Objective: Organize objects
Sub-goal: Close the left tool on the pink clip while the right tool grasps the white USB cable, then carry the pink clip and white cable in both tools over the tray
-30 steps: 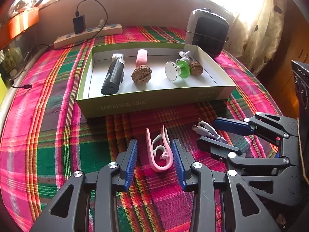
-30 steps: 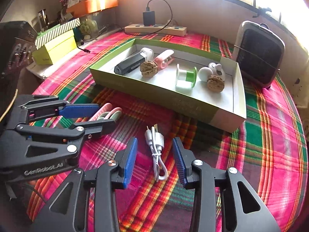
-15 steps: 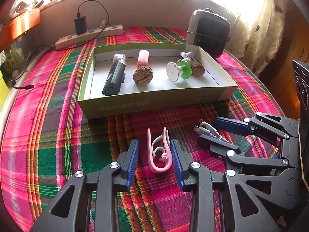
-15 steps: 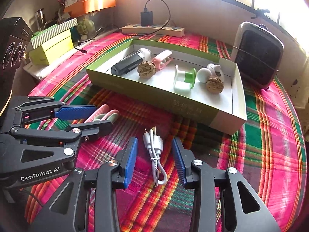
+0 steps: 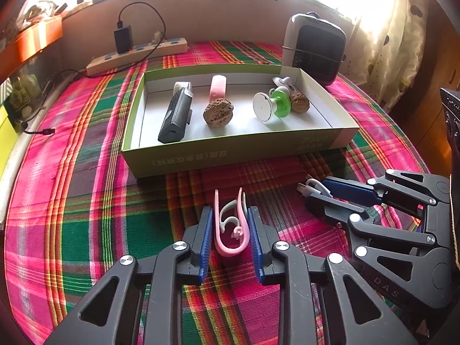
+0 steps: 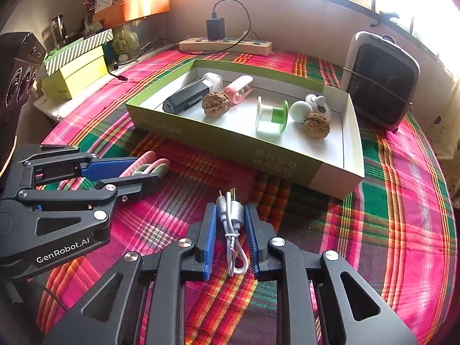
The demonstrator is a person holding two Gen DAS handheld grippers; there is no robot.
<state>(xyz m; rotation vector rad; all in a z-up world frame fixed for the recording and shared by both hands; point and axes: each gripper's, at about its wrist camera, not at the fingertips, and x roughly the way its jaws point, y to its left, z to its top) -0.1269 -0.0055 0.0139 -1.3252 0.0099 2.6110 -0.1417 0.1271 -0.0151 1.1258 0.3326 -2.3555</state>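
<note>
On the plaid cloth in front of the green box (image 5: 230, 152) lies a pink clip (image 5: 230, 224) with a white spring. My left gripper (image 5: 230, 212) straddles it, its jaws closing, the blue pads (image 5: 207, 230) touching both clip arms. To its right my right gripper (image 5: 316, 192) holds a bundled white cable (image 5: 312, 185). In the right wrist view the right gripper (image 6: 230, 210) is closing too, and its pads (image 6: 211, 230) touch the cable (image 6: 230, 218). The left gripper (image 6: 149, 169) with the clip (image 6: 152, 164) shows at the left.
The box (image 6: 230, 141) holds a black device (image 5: 176, 115), two walnuts, a pink clip, a green spool (image 5: 270, 106) and a white piece. Behind it are a power strip (image 5: 138, 54) and a small heater (image 5: 314, 47). Yellow-green boxes (image 6: 74, 72) stand far left.
Both grippers' jaws have narrowed from well apart to touching their things. The pink clip's arms have been pressed closer together. Neither hand has shifted.
</note>
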